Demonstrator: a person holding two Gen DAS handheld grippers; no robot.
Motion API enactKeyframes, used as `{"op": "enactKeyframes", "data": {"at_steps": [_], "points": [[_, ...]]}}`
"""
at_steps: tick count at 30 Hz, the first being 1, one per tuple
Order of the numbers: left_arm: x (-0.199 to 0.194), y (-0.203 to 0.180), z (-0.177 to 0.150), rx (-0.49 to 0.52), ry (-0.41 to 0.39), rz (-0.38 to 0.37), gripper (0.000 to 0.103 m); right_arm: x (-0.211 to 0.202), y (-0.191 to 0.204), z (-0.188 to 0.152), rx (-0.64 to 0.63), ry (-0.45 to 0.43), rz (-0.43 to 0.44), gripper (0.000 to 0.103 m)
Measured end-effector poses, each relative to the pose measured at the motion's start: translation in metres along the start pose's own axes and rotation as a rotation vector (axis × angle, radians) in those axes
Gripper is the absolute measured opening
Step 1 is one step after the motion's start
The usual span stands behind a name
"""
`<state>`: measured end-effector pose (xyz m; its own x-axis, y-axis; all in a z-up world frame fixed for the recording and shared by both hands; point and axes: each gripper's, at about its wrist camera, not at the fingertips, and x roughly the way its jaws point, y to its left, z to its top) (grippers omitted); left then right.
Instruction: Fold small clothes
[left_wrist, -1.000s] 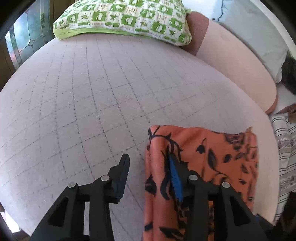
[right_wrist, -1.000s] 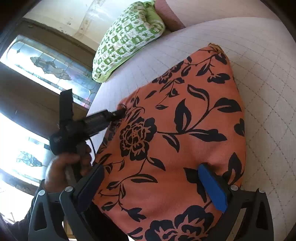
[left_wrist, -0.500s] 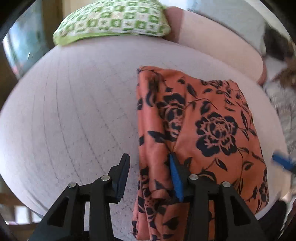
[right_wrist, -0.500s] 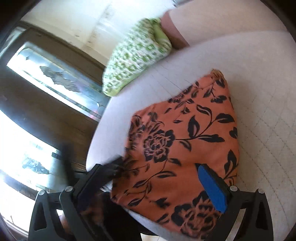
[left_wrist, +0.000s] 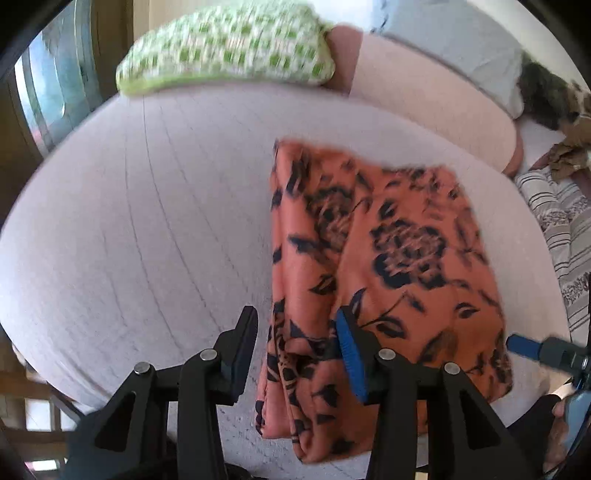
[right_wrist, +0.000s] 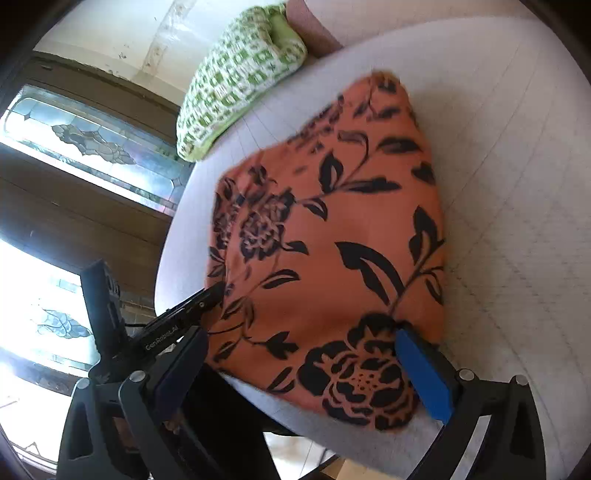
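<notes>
An orange garment with a black flower print (left_wrist: 388, 258) lies folded flat on the pale quilted bed (left_wrist: 147, 221). Its thick folded edge runs down the left side. My left gripper (left_wrist: 295, 347) hovers open at the near end of that edge; the fabric lies between the pads without being pinched. In the right wrist view the garment (right_wrist: 332, 240) fills the middle, and the left gripper (right_wrist: 218, 291) sits at its left corner. My right gripper (right_wrist: 303, 369) stands wide open above the garment's near edge. Its blue pad (left_wrist: 521, 347) shows at the garment's right corner.
A green-and-white checked pillow (left_wrist: 225, 48) lies at the head of the bed beside a pink bolster (left_wrist: 436, 99). Striped fabric (left_wrist: 561, 229) lies off the right side. A stained-glass window (right_wrist: 92, 144) is on the left. The bed's near edge is just under both grippers.
Both grippers have drawn back toward the near edge of the bed, so the whole folded garment now shows in the left wrist view. The garment stays put and both jaws keep their width.
</notes>
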<state>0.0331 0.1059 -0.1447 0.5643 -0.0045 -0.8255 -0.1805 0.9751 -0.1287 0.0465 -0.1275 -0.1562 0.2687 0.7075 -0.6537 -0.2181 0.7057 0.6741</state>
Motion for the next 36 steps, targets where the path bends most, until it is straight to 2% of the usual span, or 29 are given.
{"op": "enactKeyframes", "data": {"at_steps": [3,5,6,7,8,13,17,19,22,23,25,29,31,33,34,35,36], "points": [[-0.003,-0.006,0.0,0.042,-0.043,0.031,0.045,-0.02,0.004,0.008,-0.026,-0.067,0.001,0.102],[0.02,0.0,-0.005,0.045,0.031,0.037,0.048,-0.032,-0.004,0.018,0.013,-0.114,-0.008,0.102],[0.03,0.006,-0.01,0.017,0.055,0.011,0.05,-0.036,-0.009,0.025,0.041,-0.133,-0.003,0.102],[0.03,0.011,-0.013,-0.014,0.039,-0.002,0.055,-0.042,-0.015,0.03,0.072,-0.161,-0.005,0.102],[0.029,0.013,-0.013,-0.013,0.034,0.003,0.056,-0.046,-0.019,0.035,0.088,-0.177,-0.01,0.102],[0.032,0.01,-0.012,0.01,0.035,0.005,0.057,-0.065,-0.032,0.07,0.131,-0.26,-0.037,0.102],[0.041,0.004,-0.006,0.022,0.03,0.013,0.058,-0.063,-0.033,0.104,0.147,-0.305,-0.01,0.102],[0.038,0.009,-0.013,0.019,0.031,0.012,0.059,-0.042,-0.039,0.114,0.151,-0.273,-0.001,0.102],[0.042,0.008,-0.009,0.018,0.038,0.005,0.06,0.021,-0.065,0.121,0.232,-0.034,-0.127,0.102],[0.043,0.009,-0.009,0.021,0.037,0.004,0.062,0.033,-0.071,0.115,0.279,0.013,-0.124,0.102],[0.043,0.009,-0.009,0.02,0.035,0.011,0.065,0.03,-0.065,0.106,0.277,-0.034,-0.041,0.102],[0.045,0.008,-0.007,0.021,0.036,0.013,0.065,-0.004,-0.029,0.111,0.127,-0.205,-0.068,0.102],[0.045,0.008,-0.007,0.016,0.033,0.011,0.065,-0.014,-0.018,0.119,0.071,-0.241,-0.054,0.102],[0.045,0.009,-0.007,0.008,0.033,0.012,0.065,-0.007,-0.021,0.13,0.074,-0.202,-0.012,0.102],[0.045,0.008,-0.007,0.007,0.034,0.014,0.065,0.008,-0.033,0.135,0.1,-0.153,-0.009,0.102],[0.045,0.008,-0.007,0.006,0.036,0.014,0.065,0.024,-0.047,0.138,0.129,-0.107,-0.053,0.102],[0.044,0.008,-0.006,0.008,0.038,0.014,0.065,0.041,-0.068,0.136,0.204,-0.039,-0.148,0.101]]}}
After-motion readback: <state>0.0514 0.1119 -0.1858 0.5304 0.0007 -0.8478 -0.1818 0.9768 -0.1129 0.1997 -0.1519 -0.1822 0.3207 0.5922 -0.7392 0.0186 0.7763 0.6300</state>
